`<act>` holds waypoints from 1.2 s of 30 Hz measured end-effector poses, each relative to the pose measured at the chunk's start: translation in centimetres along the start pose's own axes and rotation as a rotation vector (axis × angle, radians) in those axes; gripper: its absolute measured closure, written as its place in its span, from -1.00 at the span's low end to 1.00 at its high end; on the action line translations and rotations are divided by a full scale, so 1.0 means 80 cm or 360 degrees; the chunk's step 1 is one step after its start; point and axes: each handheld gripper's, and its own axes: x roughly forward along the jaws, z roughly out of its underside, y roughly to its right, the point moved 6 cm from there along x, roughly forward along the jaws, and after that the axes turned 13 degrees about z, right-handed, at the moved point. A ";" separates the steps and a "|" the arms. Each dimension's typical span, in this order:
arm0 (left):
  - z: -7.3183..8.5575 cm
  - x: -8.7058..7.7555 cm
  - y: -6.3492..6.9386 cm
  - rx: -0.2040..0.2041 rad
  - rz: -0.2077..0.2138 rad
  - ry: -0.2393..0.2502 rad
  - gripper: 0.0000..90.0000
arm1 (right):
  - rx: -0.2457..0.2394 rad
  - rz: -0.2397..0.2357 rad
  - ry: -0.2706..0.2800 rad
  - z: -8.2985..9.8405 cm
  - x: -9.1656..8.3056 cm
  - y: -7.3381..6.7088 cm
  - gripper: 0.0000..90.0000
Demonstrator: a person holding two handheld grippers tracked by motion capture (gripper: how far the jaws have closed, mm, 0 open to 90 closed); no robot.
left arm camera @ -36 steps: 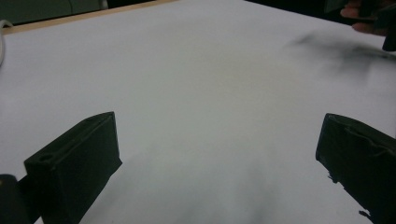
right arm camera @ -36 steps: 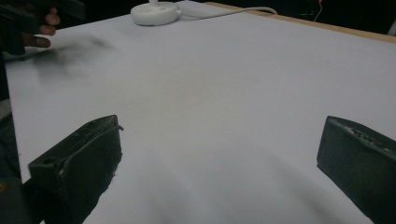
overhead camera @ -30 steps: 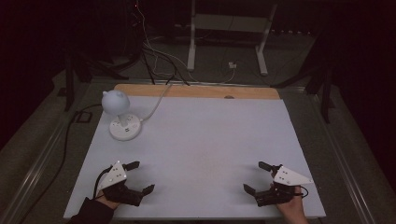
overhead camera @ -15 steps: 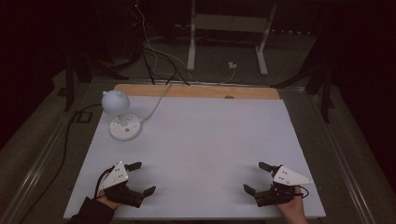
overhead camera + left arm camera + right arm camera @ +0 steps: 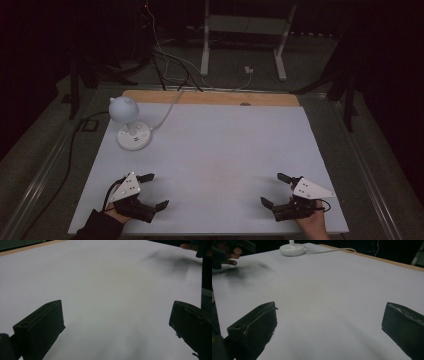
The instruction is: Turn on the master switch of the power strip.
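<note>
The left claw and right claw are resting released, jaws spread, at the near corners of the white-topped desk; a white round-based lamp is standing near its far-left corner.

bare white table, nothing held

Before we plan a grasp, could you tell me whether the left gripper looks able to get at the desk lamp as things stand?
Probably yes: the left gripper is open, holds nothing, and bare white table lies between it and the desk lamp at the far left.
</note>
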 end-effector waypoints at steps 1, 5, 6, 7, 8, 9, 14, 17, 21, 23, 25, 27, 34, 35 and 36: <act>-0.001 0.000 0.000 0.0001 0.0001 -0.0002 -1.00 | 0.0002 0.0003 0.0002 0.000 0.000 0.000 -1.00; -0.004 0.005 0.001 0.0012 0.0009 -0.0022 -1.00 | 0.0009 0.0013 0.0015 -0.001 -0.001 0.001 -1.00; -0.004 0.006 0.001 0.0012 0.0008 -0.0028 -1.00 | 0.0010 0.0014 0.0020 -0.002 -0.001 0.002 -1.00; -0.005 0.007 0.001 0.0010 0.0007 -0.0031 -1.00 | 0.0013 0.0016 0.0020 -0.002 -0.001 0.002 -1.00; -0.006 0.008 0.001 0.0008 0.0007 -0.0029 -1.00 | 0.0015 0.0014 0.0020 -0.002 -0.001 0.002 -1.00; -0.008 0.008 0.000 0.0007 0.0008 -0.0022 -1.00 | 0.0014 0.0014 0.0020 -0.002 -0.001 0.002 -1.00; -0.016 0.009 -0.003 -0.0013 0.0017 0.0004 -1.00 | 0.0013 0.0007 0.0017 -0.002 -0.001 0.001 -1.00; -0.018 0.011 -0.003 0.0002 0.0020 -0.0017 -1.00 | 0.0013 0.0006 0.0017 -0.002 -0.001 0.001 -1.00; -0.023 0.012 -0.003 0.0021 0.0027 -0.0022 -1.00 | 0.0018 0.0006 0.0016 -0.002 -0.001 0.001 -1.00; -0.025 0.013 -0.004 0.0024 0.0030 -0.0026 -1.00 | 0.0017 0.0006 0.0015 -0.002 -0.001 0.001 -1.00; -0.028 0.013 -0.005 0.0026 0.0023 -0.0022 -1.00 | 0.0018 0.0006 0.0015 -0.002 -0.001 0.001 -1.00; -0.030 0.013 -0.007 0.0027 0.0016 -0.0020 -1.00 | 0.0020 0.0005 0.0016 -0.002 -0.002 0.001 -1.00; -0.040 0.012 -0.016 0.0029 -0.0038 0.0007 -1.00 | 0.0020 0.0002 0.0010 -0.001 -0.001 0.000 -1.00; -0.041 0.012 -0.017 0.0026 -0.0040 0.0006 -1.00 | 0.0022 0.0001 0.0012 -0.001 -0.001 0.000 -1.00; -0.043 0.011 -0.019 0.0024 -0.0050 0.0011 -1.00 | 0.0023 0.0004 0.0015 -0.002 -0.001 0.001 -1.00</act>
